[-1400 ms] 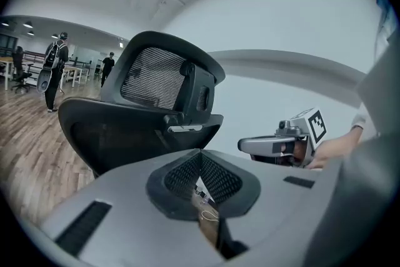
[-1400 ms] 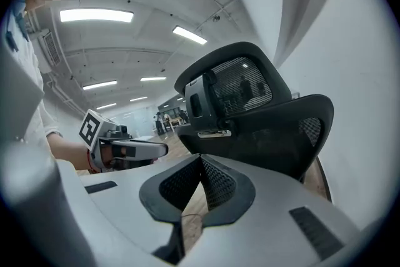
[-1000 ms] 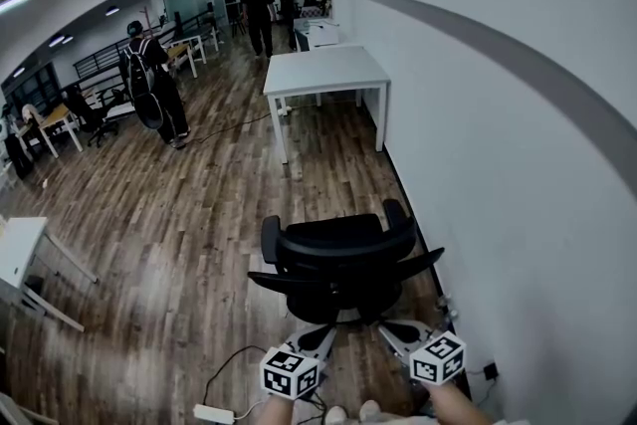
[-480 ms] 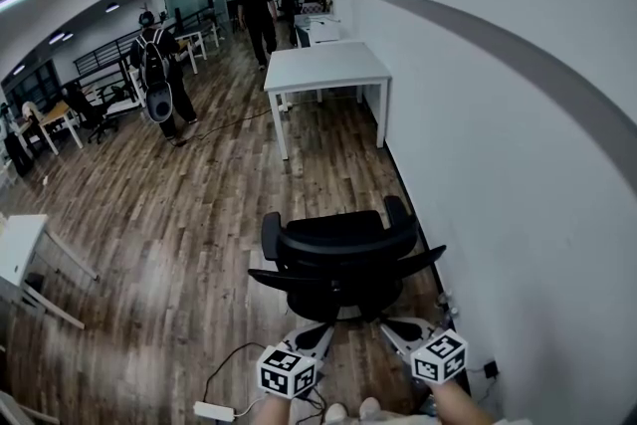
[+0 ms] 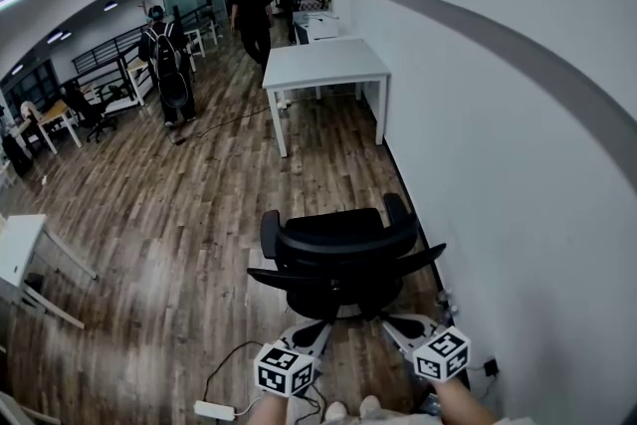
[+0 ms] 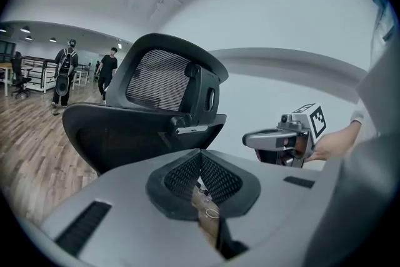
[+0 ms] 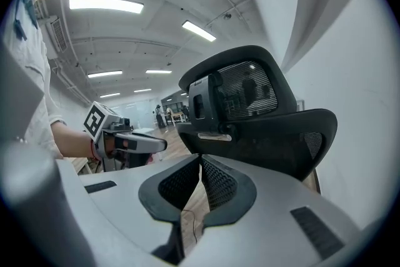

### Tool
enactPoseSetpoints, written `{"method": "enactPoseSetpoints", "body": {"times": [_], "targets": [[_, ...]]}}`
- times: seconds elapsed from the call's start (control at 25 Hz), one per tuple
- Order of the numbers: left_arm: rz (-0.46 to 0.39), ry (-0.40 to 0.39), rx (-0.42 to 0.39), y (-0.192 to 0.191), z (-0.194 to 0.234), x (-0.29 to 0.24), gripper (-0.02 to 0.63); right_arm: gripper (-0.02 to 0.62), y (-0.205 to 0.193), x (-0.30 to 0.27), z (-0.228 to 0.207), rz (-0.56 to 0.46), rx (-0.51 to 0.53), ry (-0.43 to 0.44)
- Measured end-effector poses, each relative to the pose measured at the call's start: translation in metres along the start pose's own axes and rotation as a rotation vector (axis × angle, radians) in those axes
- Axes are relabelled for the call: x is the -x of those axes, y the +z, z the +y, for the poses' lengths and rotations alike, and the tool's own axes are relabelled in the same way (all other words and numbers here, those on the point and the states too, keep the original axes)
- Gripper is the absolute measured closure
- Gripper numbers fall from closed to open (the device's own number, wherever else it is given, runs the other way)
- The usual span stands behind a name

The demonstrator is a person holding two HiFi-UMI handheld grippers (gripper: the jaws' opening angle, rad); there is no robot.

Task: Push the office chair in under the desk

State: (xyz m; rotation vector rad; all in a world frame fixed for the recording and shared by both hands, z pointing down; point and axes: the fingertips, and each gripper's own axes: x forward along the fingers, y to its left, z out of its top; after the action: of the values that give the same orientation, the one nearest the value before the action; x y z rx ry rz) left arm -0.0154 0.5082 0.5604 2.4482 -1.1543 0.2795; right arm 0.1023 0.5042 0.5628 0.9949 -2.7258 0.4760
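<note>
Wood floor fills the left of the head view. At its left edge a white table is cut off by the frame. Near the bottom a white power strip lies with a thin cable curling from it. Far left, two people stand small among more furniture too small to make out.

Far centre stands the white desk, right side against the wall, with open floor under it. The chair is well apart from it, near the person and close beside the wall. Its long axis runs near to far: backrest at the near end, seat at the far end, so it faces the desk. It is black, with a mesh back, a mesh headrest and two padded armrests. Its base and wheels are hidden under the seat.

The left gripper and right gripper sit side by side just behind the backrest, pointing at it and angled slightly down. In each gripper view the jaws are pressed together with nothing between them. Whether the tips touch the backrest cannot be told. The person's arms are cut off at the bottom edge.

The pale wall, crossed by a grey band, fills the right.
</note>
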Motion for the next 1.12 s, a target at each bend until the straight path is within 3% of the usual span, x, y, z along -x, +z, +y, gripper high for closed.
{"method": "enactPoseSetpoints", "body": {"times": [0.4,0.64,0.76,1.12], "targets": [[0.019,0.008,-0.045,-0.003,0.008,-0.003,0.598,0.558,-0.001,-0.002,-0.006,0.02,0.039,-0.001],[0.016,0.053,-0.077,0.008,0.02,0.008,0.52,0.553,0.004,0.003,-0.008,0.039,0.074,-0.014],[0.021,0.08,-0.113,0.013,0.027,0.012,0.492,0.491,0.007,0.002,-0.012,0.05,0.086,-0.011],[0.056,0.052,-0.142,0.009,0.024,0.013,0.438,0.437,0.007,0.0,-0.013,0.067,0.103,0.009]]}}
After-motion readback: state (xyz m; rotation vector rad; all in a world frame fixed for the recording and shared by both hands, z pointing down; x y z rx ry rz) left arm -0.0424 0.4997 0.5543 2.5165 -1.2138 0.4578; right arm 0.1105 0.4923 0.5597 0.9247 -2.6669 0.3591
